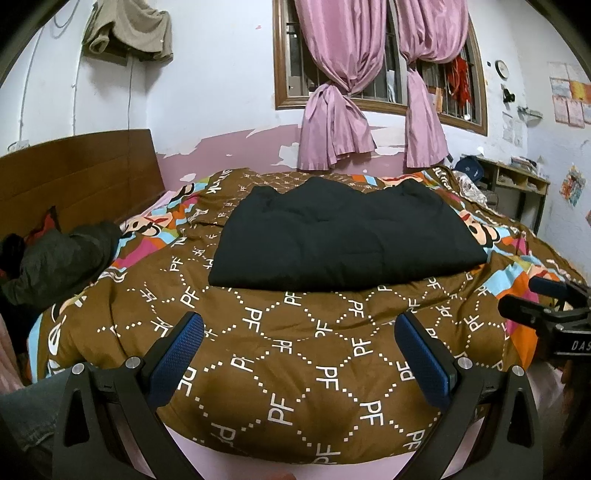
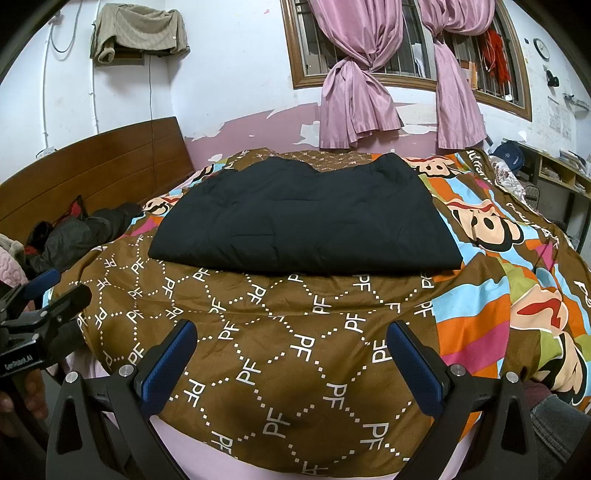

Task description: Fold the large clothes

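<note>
A black garment (image 1: 343, 236) lies folded into a flat rectangle on the far half of my bed, resting on a brown quilt (image 1: 295, 350) printed with white "PF" letters and dotted diamonds. Its near edge runs straight across the quilt; its far edge is uneven, with 2 humps.

My left gripper (image 1: 299, 354) hangs over the near part of the quilt, released, its 2 blue-padded fingers (image 1: 181, 350) spread wide and holding nothing, well short of the garment. My right gripper (image 2: 291, 358) is likewise spread wide and empty above the near quilt, apart from the garment's near edge. Each gripper shows at the edge of the other's view, beside it.

To the left of the garment, a dark jacket (image 1: 62, 258) sits crumpled near the wooden headboard (image 1: 74, 177). The quilt's border to the right carries bright stripes and cartoon monkey faces (image 2: 484, 225). Behind the bed, pink curtains (image 1: 332, 122) are tied in knots at a wood-framed, barred window (image 1: 373, 88), and a beige cloth (image 2: 140, 29) drapes over something high on the white wall.
</note>
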`<action>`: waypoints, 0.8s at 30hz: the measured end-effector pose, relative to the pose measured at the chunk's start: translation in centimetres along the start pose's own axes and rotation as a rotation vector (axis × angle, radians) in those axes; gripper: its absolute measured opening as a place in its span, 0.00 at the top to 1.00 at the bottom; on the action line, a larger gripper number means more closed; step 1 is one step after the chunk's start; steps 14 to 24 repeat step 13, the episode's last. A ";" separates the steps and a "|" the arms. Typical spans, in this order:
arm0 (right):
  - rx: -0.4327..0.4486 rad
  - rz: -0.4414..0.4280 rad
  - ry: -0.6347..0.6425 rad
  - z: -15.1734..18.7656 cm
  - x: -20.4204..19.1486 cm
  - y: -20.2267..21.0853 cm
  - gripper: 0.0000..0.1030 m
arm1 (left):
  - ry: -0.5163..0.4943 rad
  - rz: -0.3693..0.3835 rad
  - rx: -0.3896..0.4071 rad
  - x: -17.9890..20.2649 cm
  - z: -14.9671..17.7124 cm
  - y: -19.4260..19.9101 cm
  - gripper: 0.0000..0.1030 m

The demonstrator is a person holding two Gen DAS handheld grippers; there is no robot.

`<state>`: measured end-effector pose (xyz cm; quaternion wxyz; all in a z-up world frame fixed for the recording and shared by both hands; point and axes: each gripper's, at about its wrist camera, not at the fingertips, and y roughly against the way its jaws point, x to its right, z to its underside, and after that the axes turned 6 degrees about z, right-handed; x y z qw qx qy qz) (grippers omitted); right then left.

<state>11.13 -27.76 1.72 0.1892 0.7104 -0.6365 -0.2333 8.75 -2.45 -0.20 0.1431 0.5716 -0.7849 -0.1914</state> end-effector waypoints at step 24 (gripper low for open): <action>0.000 0.001 -0.001 -0.1 0.0 0.0 0.00 | -0.037 0.001 0.022 0.2 0.2 0.0 0.02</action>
